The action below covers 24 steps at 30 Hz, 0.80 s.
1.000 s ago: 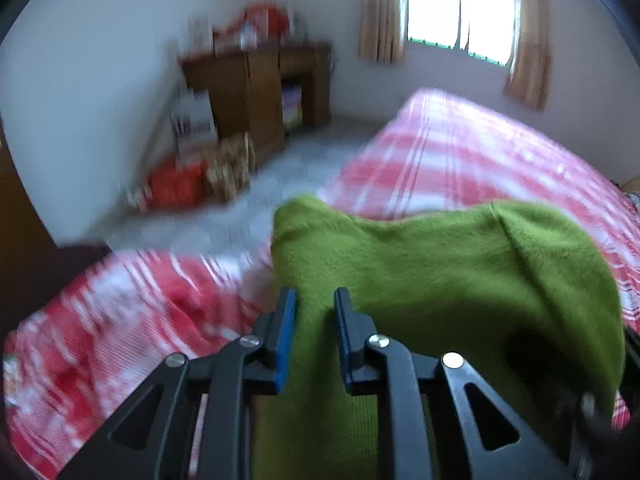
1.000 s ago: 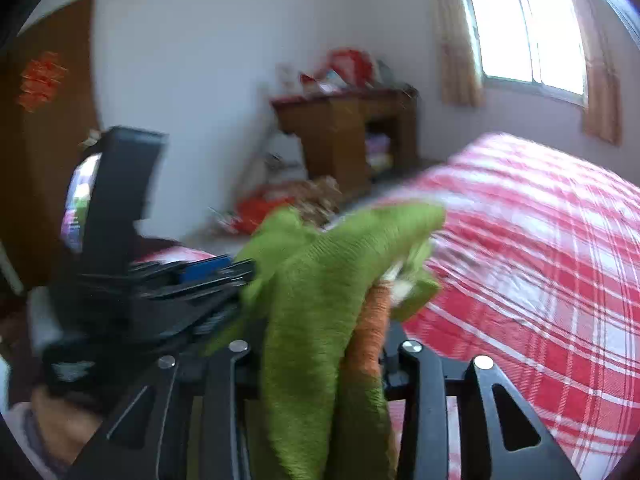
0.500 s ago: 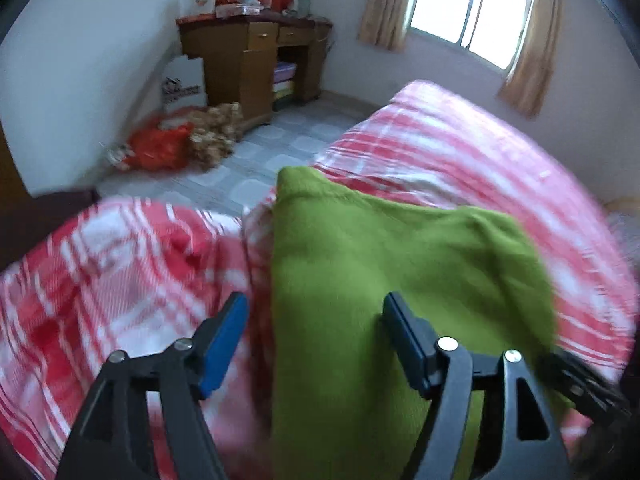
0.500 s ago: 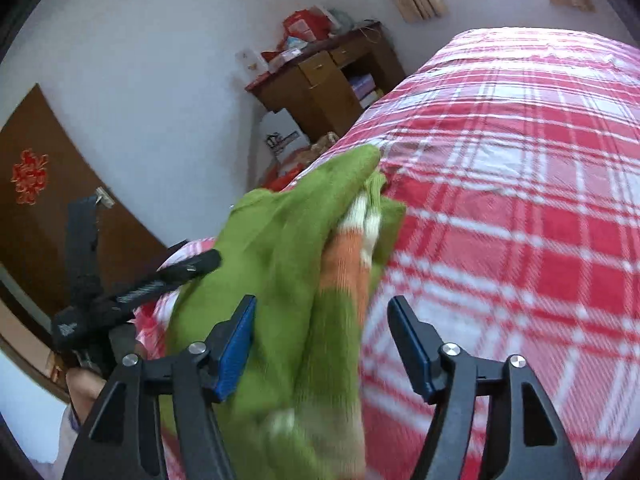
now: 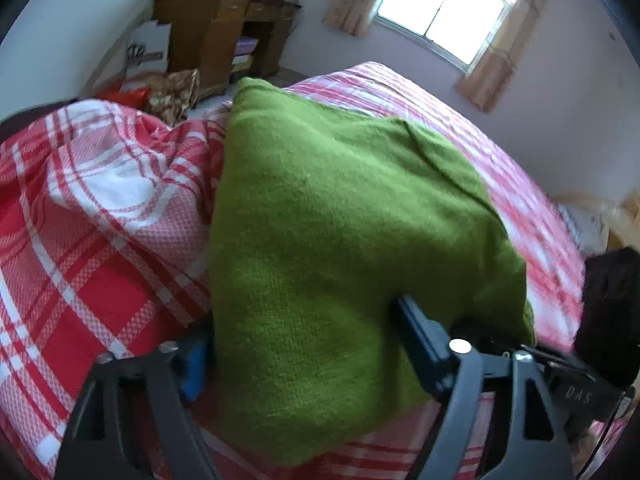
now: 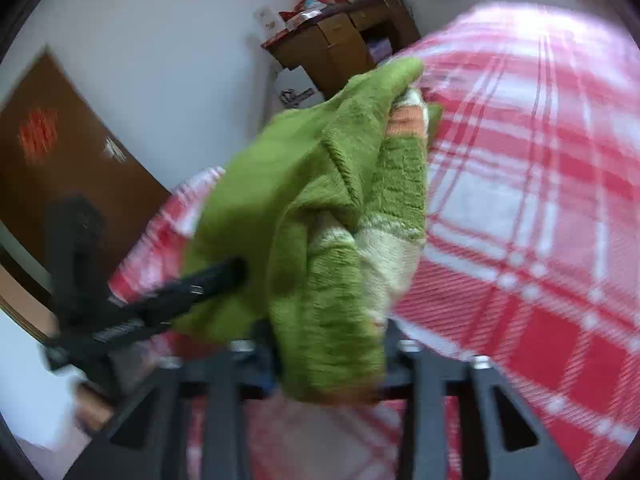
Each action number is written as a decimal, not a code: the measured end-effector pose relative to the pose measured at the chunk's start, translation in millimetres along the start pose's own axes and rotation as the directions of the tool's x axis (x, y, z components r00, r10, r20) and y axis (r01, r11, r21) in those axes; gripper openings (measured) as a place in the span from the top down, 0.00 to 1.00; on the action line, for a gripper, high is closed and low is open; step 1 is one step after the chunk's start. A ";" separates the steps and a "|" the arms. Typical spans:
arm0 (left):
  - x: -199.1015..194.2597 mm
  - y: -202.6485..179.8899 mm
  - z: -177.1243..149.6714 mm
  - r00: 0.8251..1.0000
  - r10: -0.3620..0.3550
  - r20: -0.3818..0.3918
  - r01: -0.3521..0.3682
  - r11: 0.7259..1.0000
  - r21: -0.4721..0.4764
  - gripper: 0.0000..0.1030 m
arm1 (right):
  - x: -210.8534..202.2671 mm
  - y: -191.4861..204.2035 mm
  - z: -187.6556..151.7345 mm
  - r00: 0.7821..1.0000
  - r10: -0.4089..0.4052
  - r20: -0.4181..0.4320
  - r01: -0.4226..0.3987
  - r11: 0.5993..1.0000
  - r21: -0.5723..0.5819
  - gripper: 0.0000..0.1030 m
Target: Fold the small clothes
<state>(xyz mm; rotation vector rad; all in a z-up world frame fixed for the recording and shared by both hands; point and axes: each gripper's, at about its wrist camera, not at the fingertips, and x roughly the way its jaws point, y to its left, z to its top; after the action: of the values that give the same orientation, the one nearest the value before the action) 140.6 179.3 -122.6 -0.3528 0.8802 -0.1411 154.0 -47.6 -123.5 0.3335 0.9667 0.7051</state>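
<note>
A folded green knit garment point(image 5: 340, 232) with orange and cream stripes lies on the red-and-white plaid bed point(image 5: 88, 248). My left gripper point(image 5: 304, 356) is open, its blue-padded jaws wide apart on either side of the garment's near edge. In the right wrist view the garment point(image 6: 320, 208) is bunched and raised, and my right gripper point(image 6: 328, 360) is closed on its near end. The left gripper point(image 6: 160, 300) shows there too, at the garment's left side. The view is motion-blurred.
A wooden desk point(image 5: 224, 36) with clutter on it stands against the far wall, with bags on the floor beside it. A window with curtains point(image 5: 440, 8) is at the back. A brown door point(image 6: 60, 168) is at the left.
The left gripper opened from shut on the garment and stays open around it. The right gripper opened half a second ago and has now shut on the garment's end.
</note>
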 end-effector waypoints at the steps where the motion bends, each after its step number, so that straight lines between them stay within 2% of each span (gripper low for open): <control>1: -5.5 0.6 3.2 1.000 -0.010 -0.001 0.010 1.000 -0.017 0.38 | -3.3 -5.0 3.5 0.999 0.044 -0.003 -0.044 0.997 0.071 0.74; 2: -12.5 -1.8 3.6 1.000 -0.009 -0.001 0.009 1.000 -0.019 0.50 | -7.6 -6.6 5.2 0.998 0.069 0.006 -0.069 0.993 0.100 0.76; 3: -20.7 -5.3 6.1 1.000 0.002 -0.003 -0.002 1.000 -0.009 0.57 | -15.0 -7.5 7.2 0.994 0.108 0.023 -0.110 0.985 0.130 0.77; 6: -41.2 -16.0 7.9 1.000 0.009 -0.016 -0.008 1.000 0.023 0.58 | -32.3 -6.7 10.7 0.985 0.170 0.036 -0.174 0.970 0.172 0.77; 8: -44.8 -20.8 4.8 0.999 0.011 -0.044 -0.009 0.999 0.035 0.58 | -40.4 -9.1 6.1 0.985 0.172 0.021 -0.173 0.967 0.189 0.77; 10: -38.6 -21.4 -3.5 0.995 0.044 -0.085 -0.040 0.998 0.049 0.51 | -42.3 -16.5 -4.7 0.990 0.138 0.002 -0.136 0.970 0.203 0.77; 13: -23.2 -18.7 -17.1 0.981 0.160 -0.112 -0.151 0.985 0.084 0.49 | -33.2 -32.3 -25.9 0.998 0.035 -0.049 -0.024 0.976 0.214 0.76; 14: -22.1 -17.4 -20.7 0.980 0.163 -0.115 -0.154 0.985 0.081 0.49 | -33.2 -37.2 -34.5 0.998 0.054 -0.035 -0.045 0.974 0.224 0.75; 16: -27.6 -18.8 -24.5 0.979 0.183 -0.092 -0.174 0.980 0.092 0.48 | -40.5 -37.6 -42.3 0.999 0.051 -0.004 -0.049 0.976 0.212 0.74; 17: -30.0 -21.7 -25.4 0.973 0.217 -0.075 -0.208 0.971 0.115 0.43 | -42.6 -36.7 -43.0 0.999 0.044 -0.001 -0.043 0.978 0.204 0.69; 18: -33.6 -25.3 -27.5 0.964 0.261 -0.052 -0.251 0.958 0.141 0.39 | -46.4 -34.6 -45.8 0.999 0.032 0.000 -0.031 0.981 0.193 0.67; 20: -41.9 -30.6 -30.7 0.943 0.333 -0.001 -0.328 0.927 0.183 0.38 | -53.3 -31.4 -47.4 1.000 -0.010 -0.005 0.011 0.986 0.165 0.64; 24: -55.5 -38.4 -35.7 0.914 0.401 0.067 -0.406 0.888 0.215 0.38 | -81.2 -7.8 -53.9 0.988 -0.139 0.069 0.132 0.986 0.099 0.64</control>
<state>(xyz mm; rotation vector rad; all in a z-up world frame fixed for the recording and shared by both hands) 78.7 149.4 -89.3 0.0464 0.8897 0.1496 81.7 -110.9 -105.5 0.3709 0.9434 0.5206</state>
